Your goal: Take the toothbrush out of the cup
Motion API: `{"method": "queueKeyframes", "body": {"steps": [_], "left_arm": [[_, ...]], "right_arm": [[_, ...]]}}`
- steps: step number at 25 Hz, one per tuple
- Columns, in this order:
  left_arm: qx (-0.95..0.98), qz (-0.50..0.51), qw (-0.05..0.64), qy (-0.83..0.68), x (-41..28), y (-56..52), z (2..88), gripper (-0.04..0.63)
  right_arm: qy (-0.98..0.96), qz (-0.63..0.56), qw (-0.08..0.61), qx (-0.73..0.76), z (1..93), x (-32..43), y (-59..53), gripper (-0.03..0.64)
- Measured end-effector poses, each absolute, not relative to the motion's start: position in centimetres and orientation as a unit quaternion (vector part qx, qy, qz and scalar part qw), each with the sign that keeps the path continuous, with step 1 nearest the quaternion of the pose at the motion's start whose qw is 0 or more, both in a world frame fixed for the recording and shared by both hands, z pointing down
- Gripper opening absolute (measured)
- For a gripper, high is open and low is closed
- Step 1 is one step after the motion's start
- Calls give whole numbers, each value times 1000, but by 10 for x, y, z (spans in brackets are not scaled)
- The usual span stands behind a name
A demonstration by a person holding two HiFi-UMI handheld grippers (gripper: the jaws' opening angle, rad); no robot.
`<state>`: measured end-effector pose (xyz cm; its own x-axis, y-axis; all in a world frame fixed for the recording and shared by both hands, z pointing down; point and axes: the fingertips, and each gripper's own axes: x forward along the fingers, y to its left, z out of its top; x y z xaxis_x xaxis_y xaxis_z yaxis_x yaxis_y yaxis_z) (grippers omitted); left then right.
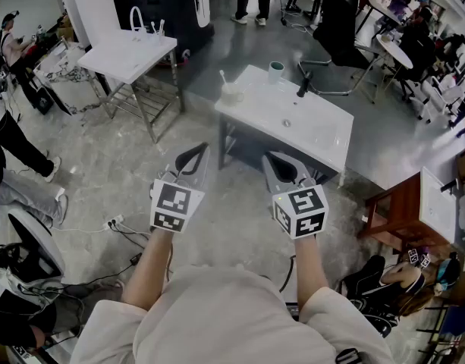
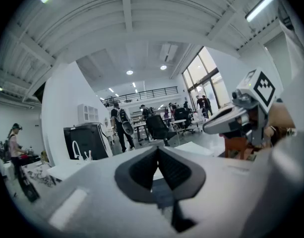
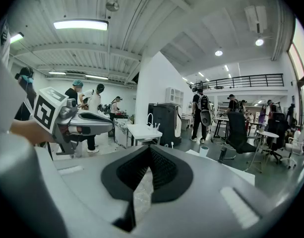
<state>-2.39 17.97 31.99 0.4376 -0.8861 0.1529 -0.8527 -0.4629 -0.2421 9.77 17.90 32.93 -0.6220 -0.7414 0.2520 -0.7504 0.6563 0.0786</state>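
Head view: left tool, right tool clenched empty, far from cup.
Toothbrush should be gripped above it, lifted straight.

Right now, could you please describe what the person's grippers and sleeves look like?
Both the left gripper and right gripper are pale grey, tapering to pointed tongs lined with black ribbed pads. Each carries a white cube with black square markers. The person wears a cream top with short sleeves.
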Motion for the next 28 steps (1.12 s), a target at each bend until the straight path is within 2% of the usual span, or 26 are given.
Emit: {"method": "queueKeyframes", "body": {"steps": [8, 14, 28], "left_arm": [[-851, -130, 62, 506, -35, 183, 324, 0], [-856, -133, 63, 496, -52, 193, 325, 0], [-871, -144, 46, 468, -85, 189, 348, 0]], "right_arm": [[-898, 29, 128, 420, 335, 85, 182, 5], [-896, 41, 97, 432, 330, 71, 193, 5], [-879, 72, 97, 460, 349, 33, 197, 5]]}}
